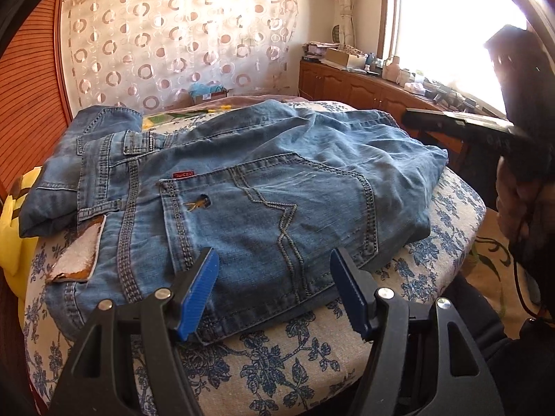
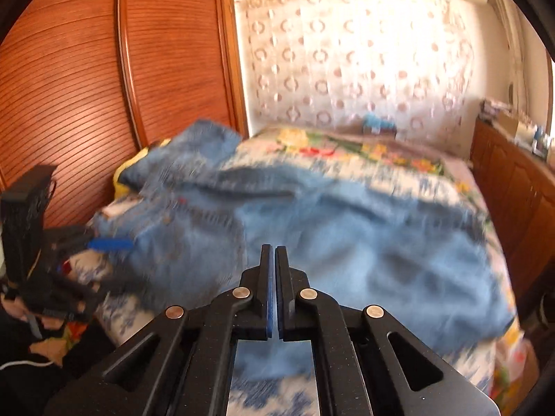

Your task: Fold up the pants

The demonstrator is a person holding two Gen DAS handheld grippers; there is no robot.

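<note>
Blue denim pants (image 1: 242, 187) lie folded on the bed (image 1: 277, 360) with its blue-flowered cover, back pocket up. Left tongs (image 1: 274, 291) hang released over the near hem, gripping nothing. Right tongs (image 2: 272, 287) are clenched empty above the blurred denim's right side.

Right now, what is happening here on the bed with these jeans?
A person is folding a pair of blue jeans on a bed with a floral cover, holding a gripper in each hand. The jeans lie bunched and partly folded, back pocket up. The left gripper hangs over the near edge of the jeans with its jaws open, gripping nothing. The right gripper has its jaws shut with no cloth visibly between them; its view is blurred. The fold does not look finished.
</note>
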